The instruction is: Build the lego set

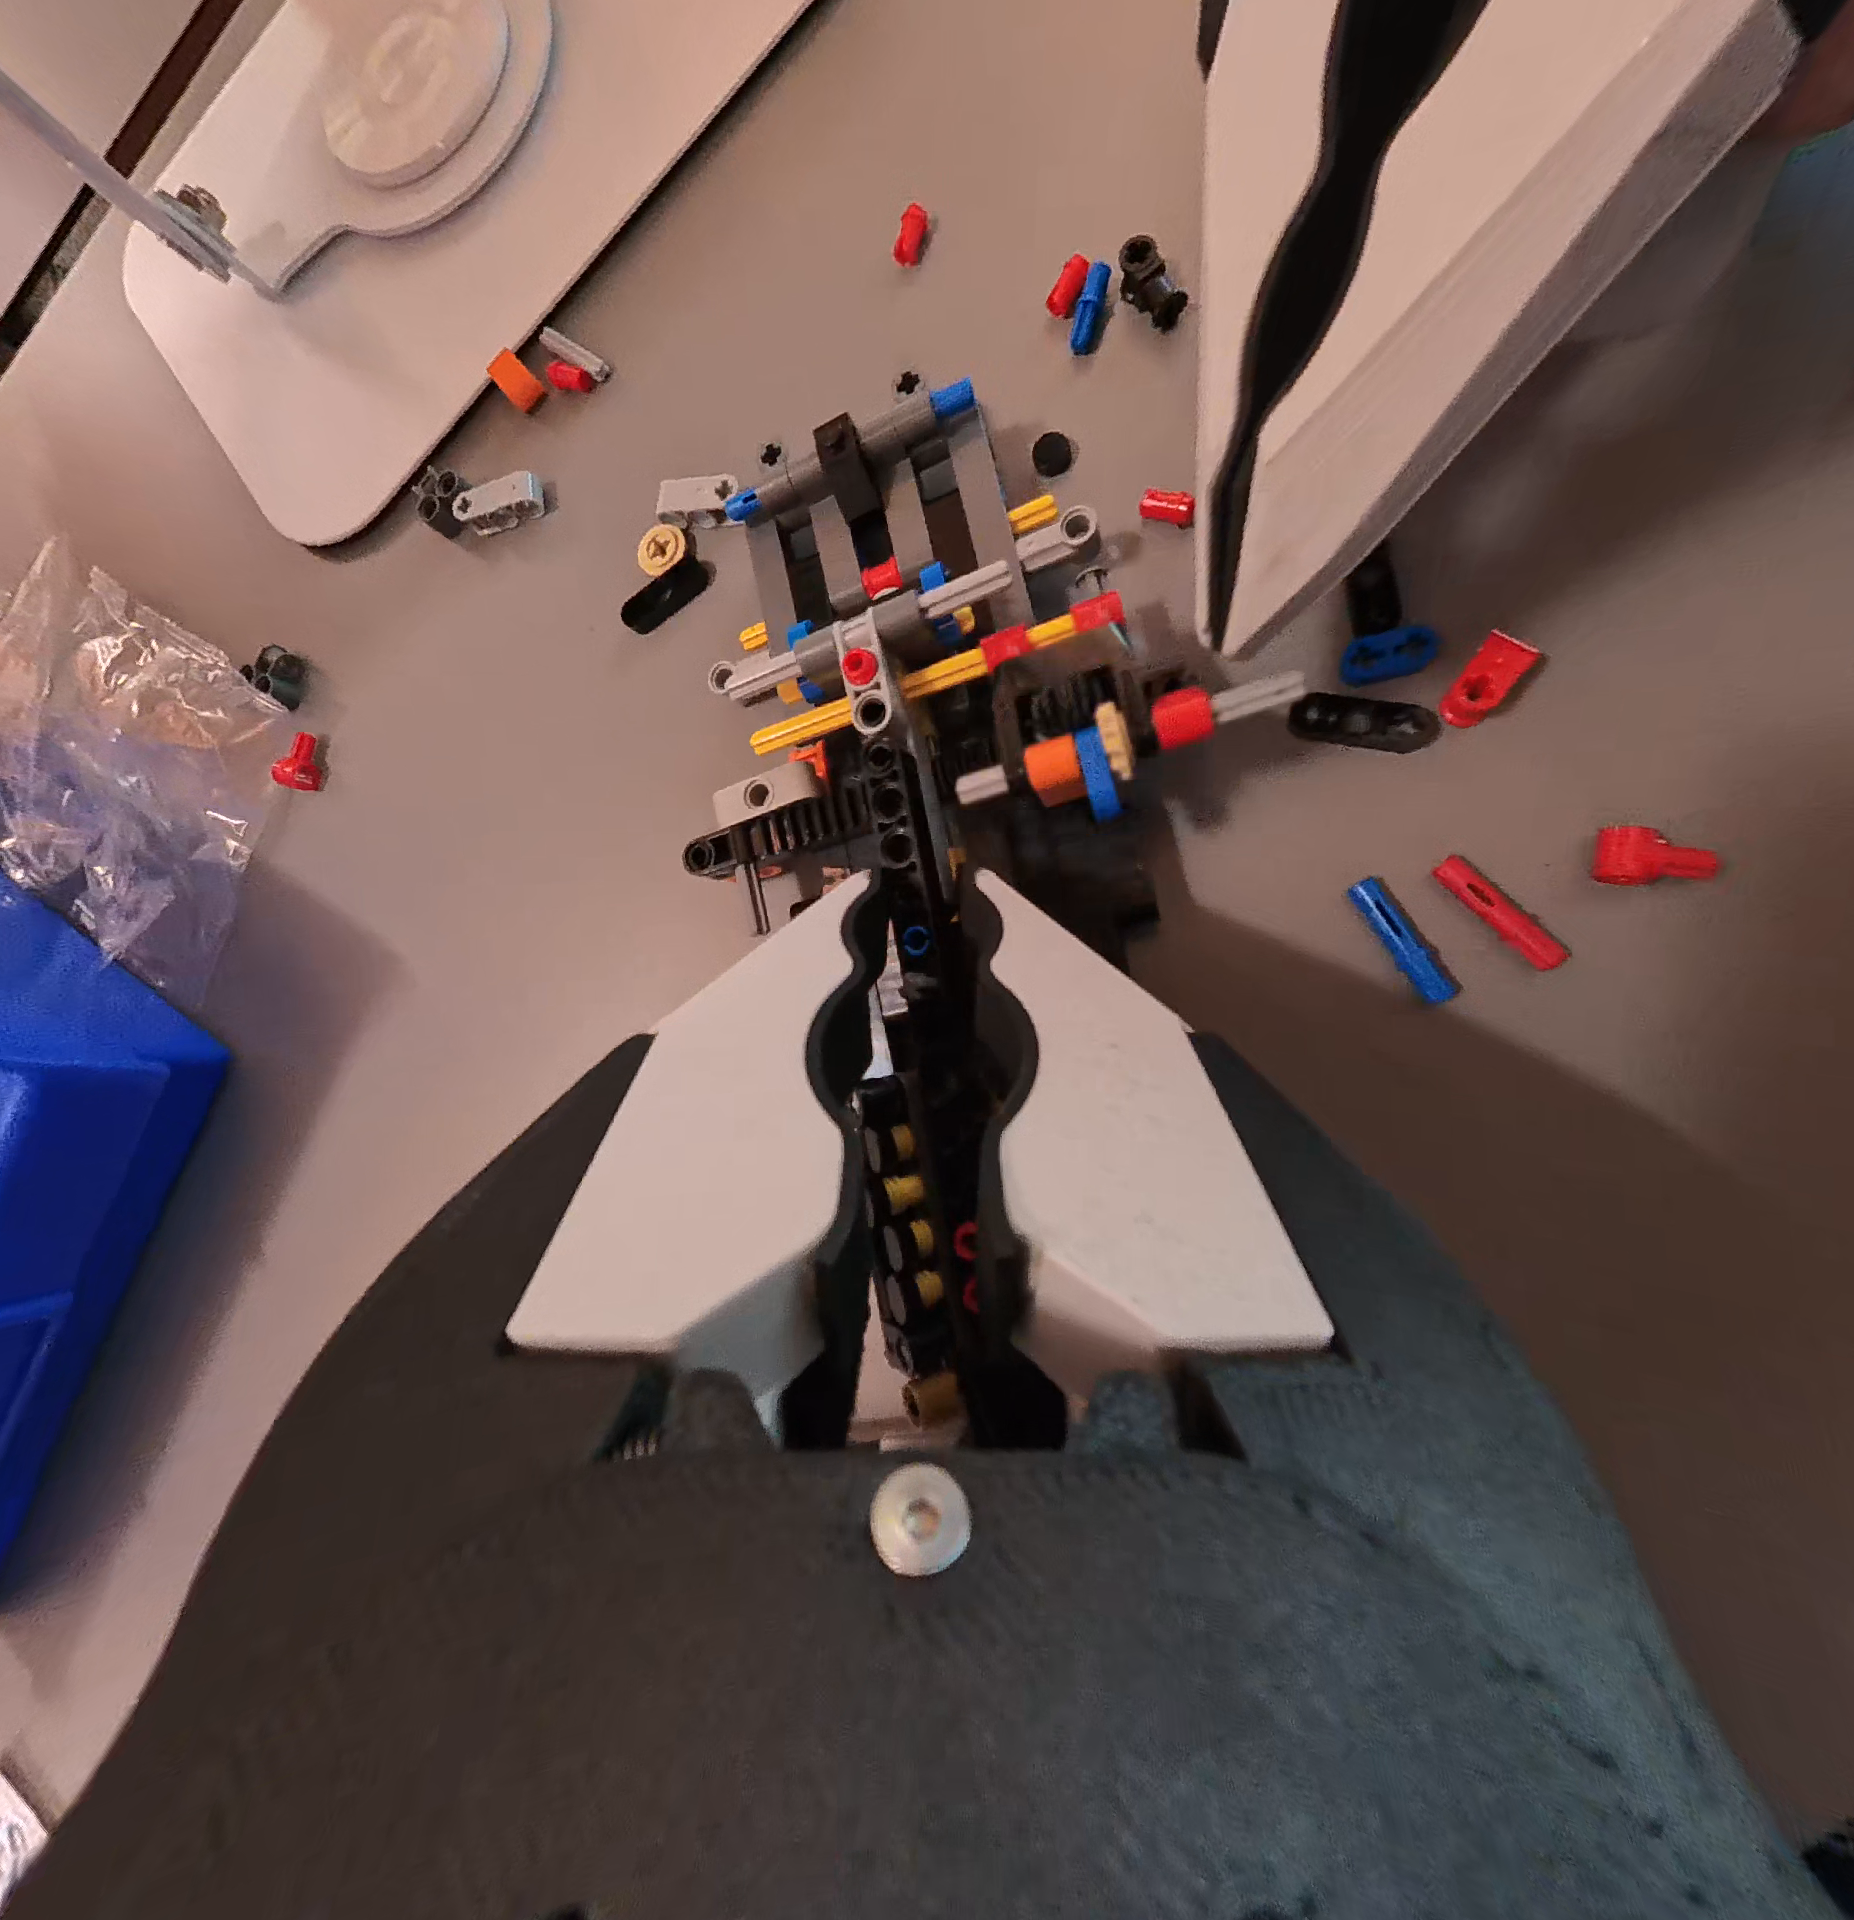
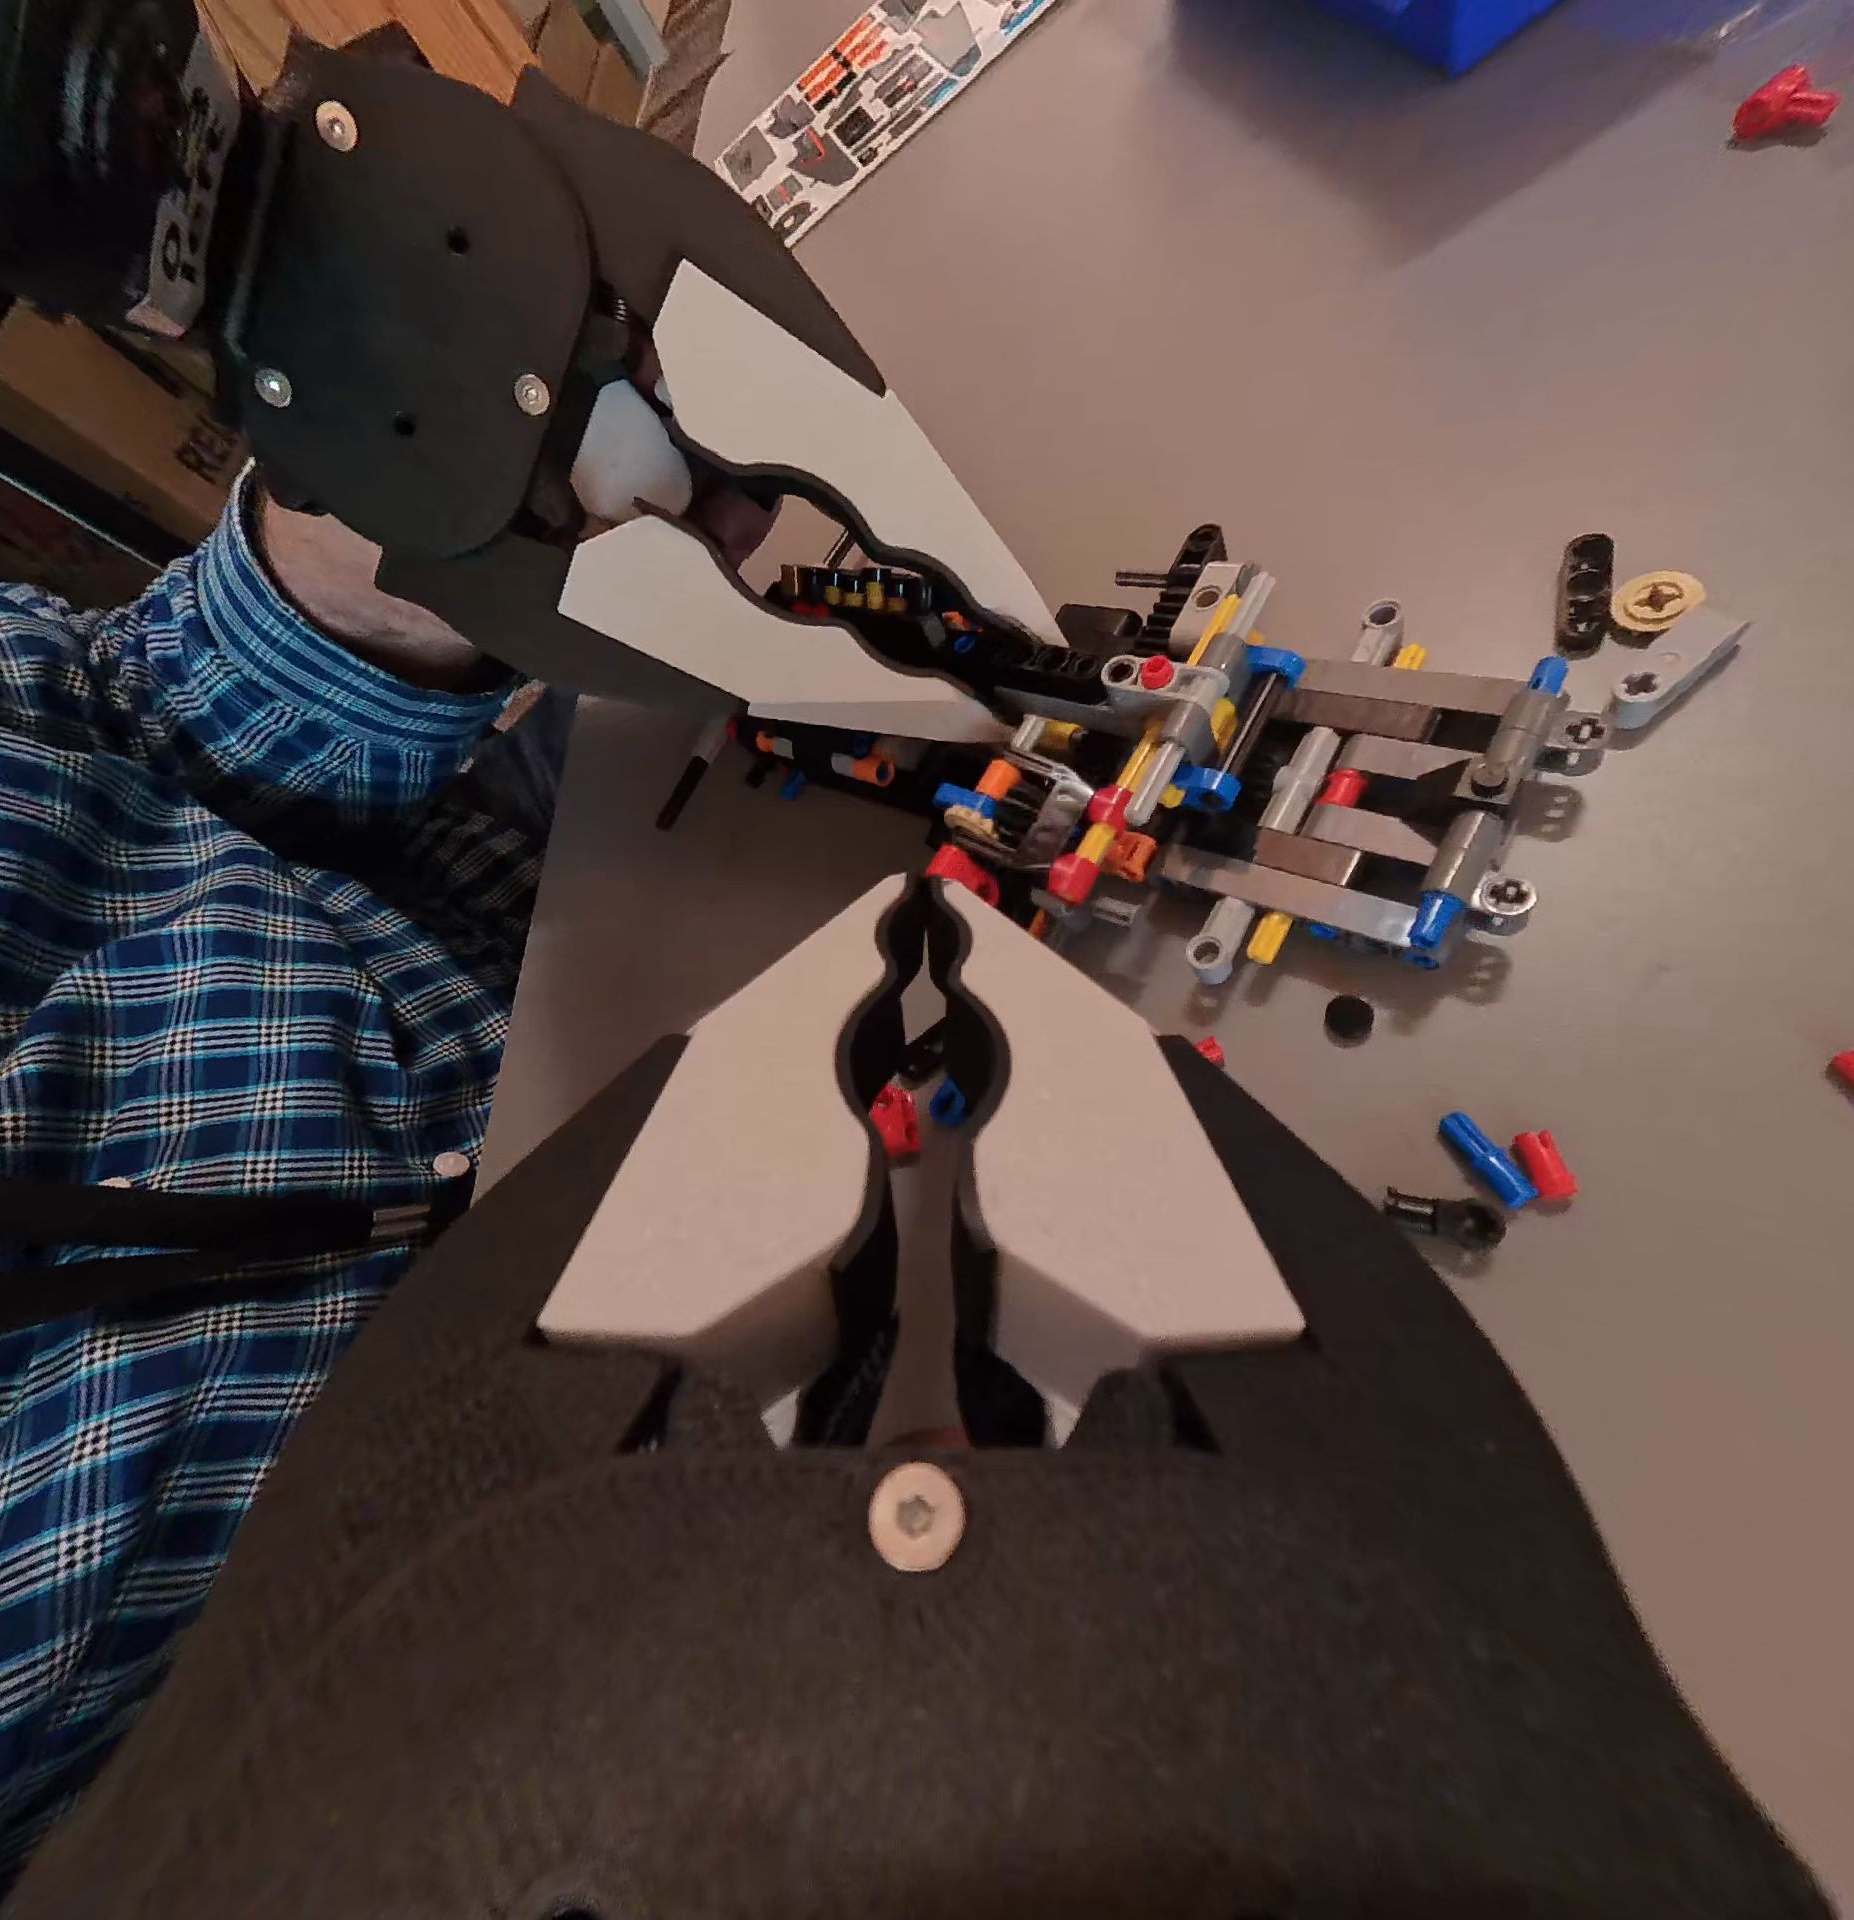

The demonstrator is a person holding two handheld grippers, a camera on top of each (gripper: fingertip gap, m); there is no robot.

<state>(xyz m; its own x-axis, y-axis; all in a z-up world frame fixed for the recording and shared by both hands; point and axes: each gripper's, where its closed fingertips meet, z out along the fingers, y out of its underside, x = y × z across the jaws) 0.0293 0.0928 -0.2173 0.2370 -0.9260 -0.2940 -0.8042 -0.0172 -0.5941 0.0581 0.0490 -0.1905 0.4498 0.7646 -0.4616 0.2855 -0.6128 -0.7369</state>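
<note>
A partly built Lego assembly (image 1: 902, 582) of grey beams, yellow axles and red and blue pins lies on the grey table (image 1: 487, 935). My left gripper (image 1: 918, 894) is shut on its long black beam (image 1: 892, 790), which runs back between the fingers. In the right wrist view the left gripper (image 2: 1006, 686) grips that beam (image 2: 1048, 665) at the near end of the assembly (image 2: 1318, 748). My right gripper (image 2: 923, 888) is shut, with nothing visible between its tips, just short of a red piece (image 2: 964, 868) on the assembly's side. It also shows in the left wrist view (image 1: 1219, 634).
Loose red, blue and black pieces (image 1: 1401, 940) lie scattered to the right and behind. A clear plastic bag (image 1: 102, 727) and a blue bin (image 1: 50, 1195) are at the left, a white stand base (image 1: 310, 343) behind. A sticker sheet (image 2: 871, 94) and a person's plaid sleeve (image 2: 175, 935) show. There is about 6 cm between the tips of the two grippers.
</note>
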